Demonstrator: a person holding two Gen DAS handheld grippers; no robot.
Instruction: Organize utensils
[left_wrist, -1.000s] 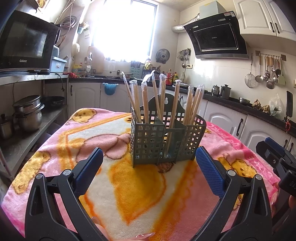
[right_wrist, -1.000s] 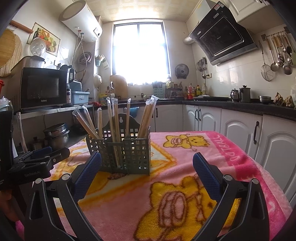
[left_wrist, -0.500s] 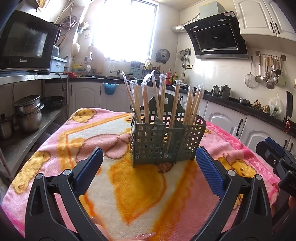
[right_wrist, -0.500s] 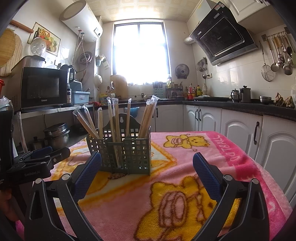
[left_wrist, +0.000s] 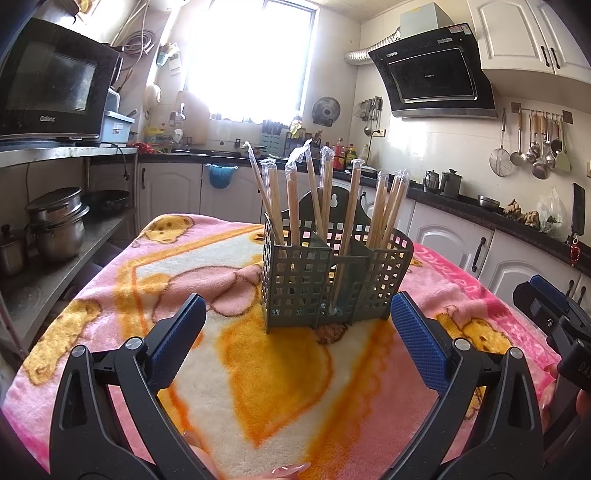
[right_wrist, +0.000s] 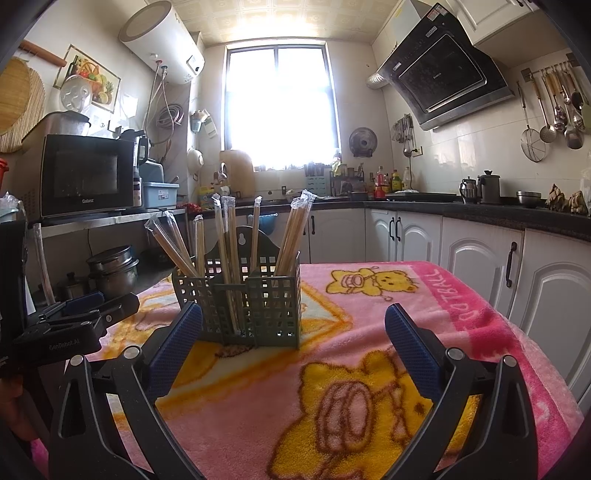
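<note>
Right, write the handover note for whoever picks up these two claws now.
Left claw: open, empty, hanging above the blanket, facing the holder.
Right claw: open, empty, to the holder's right.
Grey slotted holder: upright mid-table; wrapped chopsticks stand in its compartments, leaning different ways.
Done: every chopstick in view is in the holder; none lies on the blanket.
Left: perhaps nothing; maybe even out the groups.

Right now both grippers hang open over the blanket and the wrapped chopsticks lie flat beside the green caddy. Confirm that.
Not quite. The wrapped chopsticks stand upright inside the green caddy, as the left wrist view shows. Both the left gripper and right gripper do hang open over the blanket.
</note>
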